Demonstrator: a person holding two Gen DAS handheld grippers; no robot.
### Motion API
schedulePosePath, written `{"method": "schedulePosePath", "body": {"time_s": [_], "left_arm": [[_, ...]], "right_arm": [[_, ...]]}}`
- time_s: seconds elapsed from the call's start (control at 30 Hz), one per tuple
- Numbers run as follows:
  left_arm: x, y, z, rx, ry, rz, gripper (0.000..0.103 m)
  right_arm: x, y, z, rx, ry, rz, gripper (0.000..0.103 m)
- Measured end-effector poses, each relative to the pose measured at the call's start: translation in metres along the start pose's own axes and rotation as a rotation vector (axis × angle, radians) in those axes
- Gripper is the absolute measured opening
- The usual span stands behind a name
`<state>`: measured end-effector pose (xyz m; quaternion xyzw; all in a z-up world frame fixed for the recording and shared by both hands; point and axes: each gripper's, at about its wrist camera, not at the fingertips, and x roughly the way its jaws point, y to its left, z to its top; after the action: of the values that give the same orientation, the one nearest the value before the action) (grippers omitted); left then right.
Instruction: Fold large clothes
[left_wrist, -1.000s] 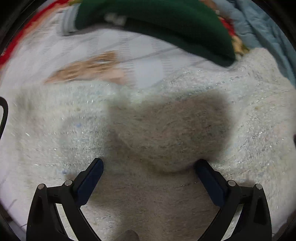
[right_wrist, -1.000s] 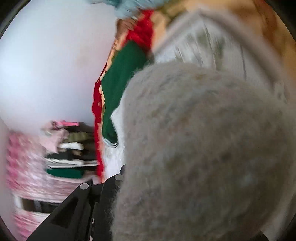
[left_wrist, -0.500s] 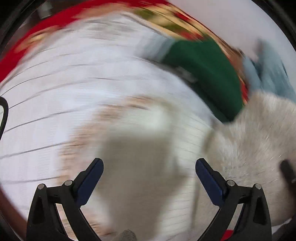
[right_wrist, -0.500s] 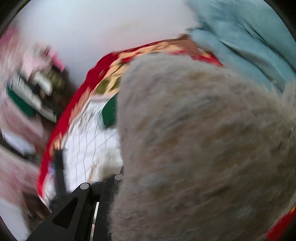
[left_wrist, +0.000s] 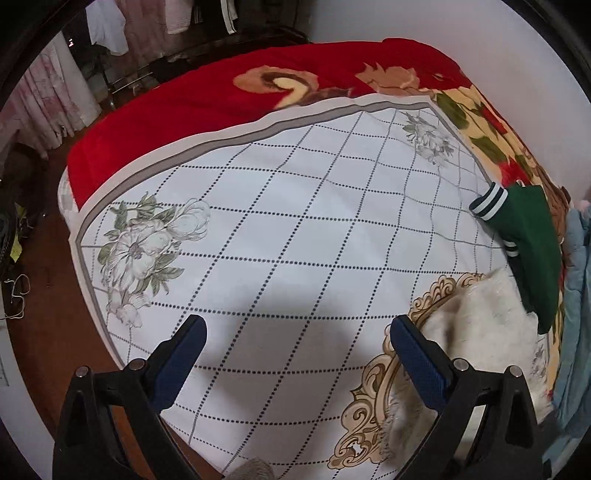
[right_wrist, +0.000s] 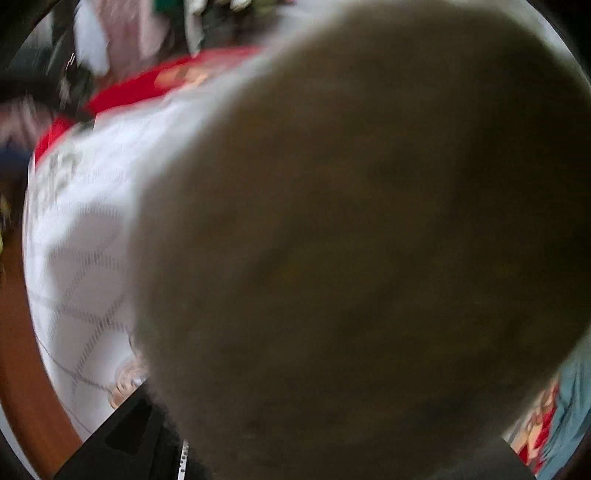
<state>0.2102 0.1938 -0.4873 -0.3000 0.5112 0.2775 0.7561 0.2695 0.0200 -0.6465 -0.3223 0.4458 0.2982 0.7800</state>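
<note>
Left gripper (left_wrist: 295, 345), fingers wide, above the bed sheet (left_wrist: 295, 221). White sweater (left_wrist: 476, 325) at lower right. Right gripper's fingers hidden behind fuzzy cloth (right_wrist: 351, 240); state cannot be told.

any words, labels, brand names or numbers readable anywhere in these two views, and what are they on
None can be read.
Quilted bed cover: only flower prints and a dotted grid, no lettering.
Green garment: striped cuff, no logo visible.
Fuzzy sweater: fills the blurred right wrist view, no label showing.
Hanging clothes: too small to tell.
</note>
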Motion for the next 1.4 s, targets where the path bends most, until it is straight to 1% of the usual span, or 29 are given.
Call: {"method": "schedulePosePath", "body": {"time_s": [0.03,0.07,0.1,0.13,0.2,0.23,0.27,0.37,0.4,0.43,0.47,0.57,0.63,0.67,0.73,0.77,0.8,0.83,0.9,1.0,1.07,1.13,1.17,1.2,1.23,1.3,1.33,1.4], "left_arm": [[-0.001,-0.004,0.001,0.001,-0.002,-0.011,0.102],[-0.003,-0.005,0.003,0.003,-0.001,-0.026,0.102],[-0.006,-0.009,0.005,0.01,0.002,-0.061,0.102],[-0.01,-0.014,0.005,0.019,0.005,-0.082,0.102],[-0.015,-0.029,0.006,0.055,0.01,-0.126,0.102],[-0.015,-0.036,0.005,0.071,0.01,-0.136,0.102],[-0.016,-0.044,0.005,0.09,0.01,-0.143,0.102],[-0.014,-0.065,-0.001,0.129,0.033,-0.183,0.102],[-0.012,-0.07,-0.004,0.135,0.043,-0.19,0.102],[-0.01,-0.077,-0.008,0.145,0.058,-0.198,0.102],[-0.009,-0.081,-0.012,0.153,0.07,-0.202,0.102],[-0.01,-0.089,-0.028,0.147,0.108,-0.208,0.102],[-0.012,-0.09,-0.044,0.104,0.149,-0.2,0.102],[-0.013,-0.089,-0.056,0.065,0.185,-0.215,0.102],[-0.014,-0.086,-0.078,-0.017,0.238,-0.22,0.102],[-0.014,-0.086,-0.087,-0.048,0.256,-0.228,0.102],[-0.014,-0.087,-0.102,-0.088,0.282,-0.232,0.102],[-0.013,-0.09,-0.11,-0.106,0.296,-0.235,0.102],[-0.011,-0.095,-0.127,-0.148,0.32,-0.25,0.101],[-0.006,-0.102,-0.138,-0.208,0.344,-0.292,0.101],[-0.005,-0.102,-0.141,-0.256,0.358,-0.278,0.101],[-0.022,-0.097,-0.142,-0.285,0.311,-0.264,0.101],[-0.031,-0.095,-0.144,-0.284,0.284,-0.254,0.101],[-0.041,-0.094,-0.145,-0.285,0.264,-0.236,0.101],[-0.05,-0.093,-0.148,-0.299,0.256,-0.24,0.101],[-0.059,-0.092,-0.158,-0.326,0.269,-0.258,0.101],[-0.06,-0.094,-0.162,-0.331,0.277,-0.276,0.101],[-0.047,-0.102,-0.171,-0.317,0.301,-0.306,0.101]], "right_arm": [[0.0,0.005,-0.002,-0.019,-0.005,0.01,0.032],[-0.001,0.01,-0.002,-0.045,-0.001,0.021,0.046],[-0.002,0.012,-0.002,-0.063,0.009,0.035,0.056],[-0.007,0.01,-0.002,-0.065,0.015,0.074,0.06],[-0.023,-0.003,-0.006,-0.034,0.025,0.164,0.061],[-0.035,-0.014,-0.01,-0.007,0.035,0.226,0.061],[-0.043,-0.024,-0.013,0.019,0.039,0.263,0.061],[-0.073,-0.064,-0.029,0.148,0.049,0.401,0.061],[-0.08,-0.079,-0.037,0.206,0.062,0.443,0.061],[-0.085,-0.097,-0.048,0.286,0.082,0.48,0.063],[-0.093,-0.106,-0.061,0.362,0.099,0.498,0.064],[-0.09,-0.148,-0.106,0.664,0.171,0.551,0.064],[-0.072,-0.174,-0.14,0.892,0.217,0.581,0.064],[-0.064,-0.181,-0.152,0.986,0.237,0.599,0.064],[-0.043,-0.194,-0.174,1.116,0.261,0.617,0.063],[-0.035,-0.194,-0.183,1.148,0.272,0.61,0.062],[-0.029,-0.193,-0.189,1.154,0.274,0.612,0.062],[-0.023,-0.189,-0.195,1.153,0.287,0.619,0.06],[-0.006,-0.189,-0.196,1.179,0.3,0.64,0.06],[0.013,-0.177,-0.207,1.245,0.323,0.682,0.06],[0.03,-0.171,-0.212,1.284,0.309,0.712,0.06],[0.044,-0.167,-0.212,1.308,0.291,0.733,0.06],[0.049,-0.167,-0.21,1.314,0.285,0.738,0.059],[0.051,-0.167,-0.21,1.319,0.275,0.747,0.056],[0.054,-0.165,-0.208,1.321,0.267,0.757,0.049],[0.056,-0.163,-0.204,1.314,0.265,0.768,0.046],[0.056,-0.161,-0.203,1.309,0.269,0.772,0.045],[0.054,-0.164,-0.203,1.29,0.278,0.775,0.045]]}}
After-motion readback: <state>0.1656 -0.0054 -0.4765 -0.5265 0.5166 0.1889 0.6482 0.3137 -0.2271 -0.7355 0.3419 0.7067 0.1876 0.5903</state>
